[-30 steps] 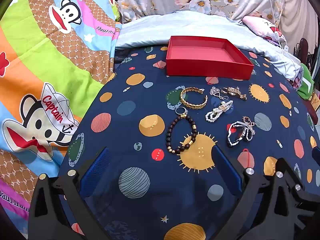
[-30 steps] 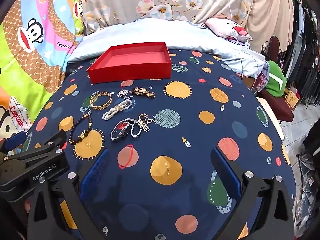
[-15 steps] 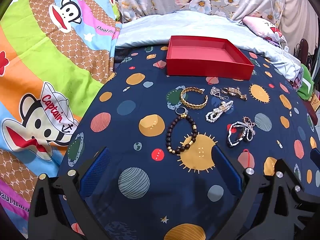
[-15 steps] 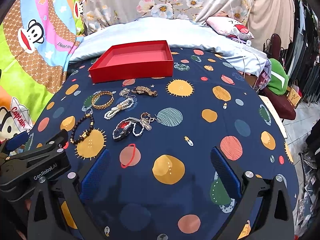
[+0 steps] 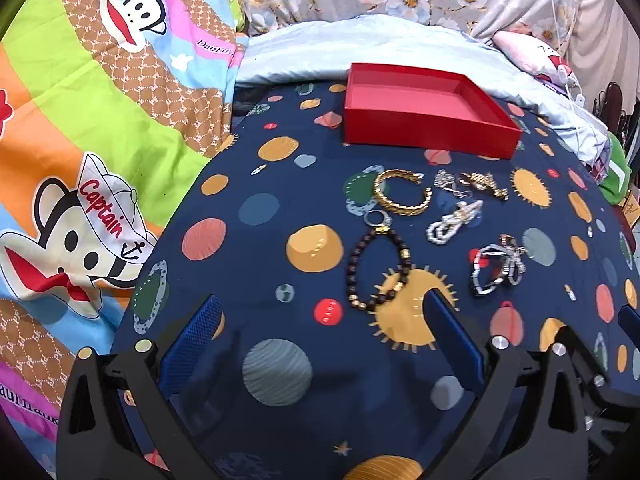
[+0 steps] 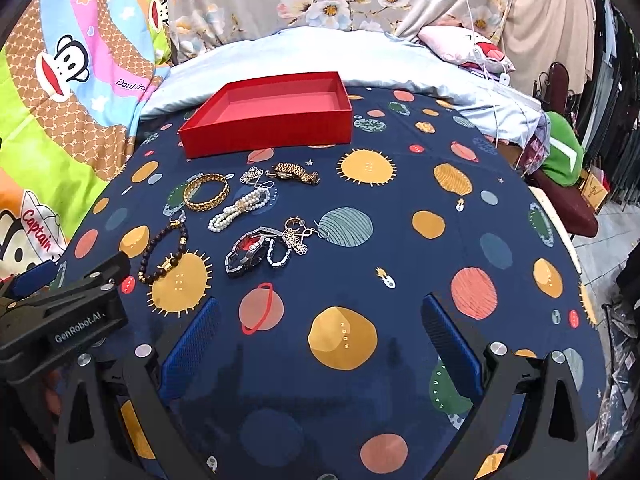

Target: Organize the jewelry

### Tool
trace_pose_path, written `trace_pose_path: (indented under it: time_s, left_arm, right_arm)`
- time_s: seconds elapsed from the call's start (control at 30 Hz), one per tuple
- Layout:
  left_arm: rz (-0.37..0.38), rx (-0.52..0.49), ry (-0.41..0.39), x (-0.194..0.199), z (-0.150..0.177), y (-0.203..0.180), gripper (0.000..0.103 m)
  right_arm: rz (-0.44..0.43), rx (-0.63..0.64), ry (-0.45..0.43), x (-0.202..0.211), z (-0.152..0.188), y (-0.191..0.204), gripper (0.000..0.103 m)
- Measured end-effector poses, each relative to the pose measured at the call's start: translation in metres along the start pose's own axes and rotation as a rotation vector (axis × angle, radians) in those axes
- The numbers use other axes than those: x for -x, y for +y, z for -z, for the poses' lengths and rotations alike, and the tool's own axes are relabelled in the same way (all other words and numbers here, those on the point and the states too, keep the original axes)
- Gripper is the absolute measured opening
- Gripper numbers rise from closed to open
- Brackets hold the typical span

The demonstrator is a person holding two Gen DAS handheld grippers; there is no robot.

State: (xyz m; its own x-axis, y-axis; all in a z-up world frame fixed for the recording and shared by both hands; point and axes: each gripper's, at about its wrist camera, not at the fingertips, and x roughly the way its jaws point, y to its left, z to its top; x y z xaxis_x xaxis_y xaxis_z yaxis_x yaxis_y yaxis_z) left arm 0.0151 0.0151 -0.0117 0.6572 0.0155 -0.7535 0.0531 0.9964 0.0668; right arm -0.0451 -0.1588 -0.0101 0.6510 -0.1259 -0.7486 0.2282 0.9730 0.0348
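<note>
Home bedroom, cartoon monkey quilt [image 5: 100, 128], floral pillow [image 6: 320, 0], planet-print bedsheet [image 6: 400, 240]

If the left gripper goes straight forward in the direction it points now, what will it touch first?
Probably the dark bead bracelet, which lies just ahead of the open left gripper, toward its right finger. Depth is hard to judge; the gold bangle and red box lie farther on.

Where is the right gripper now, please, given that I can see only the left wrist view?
Observer: The right gripper is open and empty, over the navy planet-print cloth, short of all the jewelry.
Operator: Could you tell me what lies right of the dark brown bead bracelet?
Observer: A dark link watch with a red dial, with a gold filigree chain lying against it.
</note>
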Motion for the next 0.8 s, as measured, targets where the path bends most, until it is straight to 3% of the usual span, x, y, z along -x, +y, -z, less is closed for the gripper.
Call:
trace_pose_path:
  time_s: [0.2, 0.33, 0.5, 0.8]
  left_arm:
    - [-0.016, 0.023, 0.014, -0.015, 0.0, 0.019, 0.098]
    - [-0.001, 0.057, 0.046, -0.026, 0.001, 0.027, 0.098]
    - [0.02, 0.07, 0.051, -0.036, 0.001, 0.028, 0.098]
    - [0.01, 0.073, 0.092, -0.052, 0.001, 0.032, 0.098]
  right_arm:
    - [-0.059, -0.009, 0.034, -0.015, -0.001, 0.002, 0.097]
    - [-0.103, 0.018, 0.06, -0.03, -0.003, 0.015, 0.075]
    - [-0.146, 0.028, 0.101, -0.052, -0.007, 0.029, 0.059]
    - [-0.158, 0.003, 0.118, -0.078, -0.02, 0.036, 0.059]
